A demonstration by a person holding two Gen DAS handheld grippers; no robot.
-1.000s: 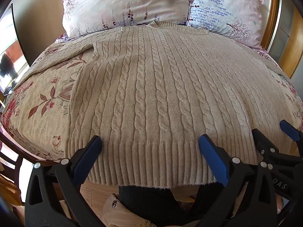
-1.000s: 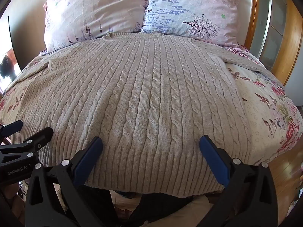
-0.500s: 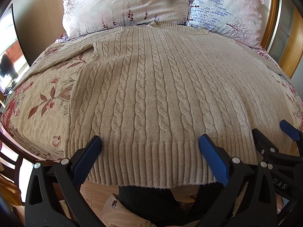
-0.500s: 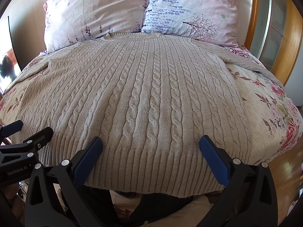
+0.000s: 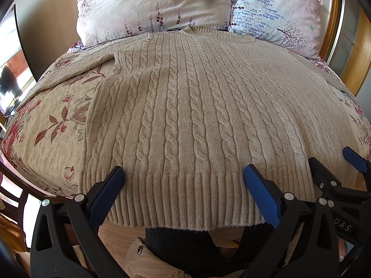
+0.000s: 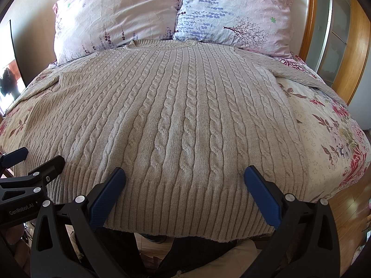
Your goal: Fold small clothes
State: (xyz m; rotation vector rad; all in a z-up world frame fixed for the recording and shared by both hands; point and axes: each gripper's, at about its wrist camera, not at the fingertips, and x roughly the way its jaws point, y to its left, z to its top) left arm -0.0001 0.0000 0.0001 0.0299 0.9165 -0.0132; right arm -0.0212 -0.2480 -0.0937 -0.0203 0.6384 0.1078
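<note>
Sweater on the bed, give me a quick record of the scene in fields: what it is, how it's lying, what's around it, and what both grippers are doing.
garment: beige cable-knit sweater
lay: spread flat, front up, collar toward the pillows, ribbed hem at the near bed edge
sleeves: spread out to both sides
surface: floral bedspread
behind: two floral pillows
left gripper: open, above the hem, holding nothing
right gripper: open, above the hem, holding nothing
folding: not started

Chunky cable-knit wool-like sweater, crinkled printed cotton pillows, glossy varnished wooden headboard
</note>
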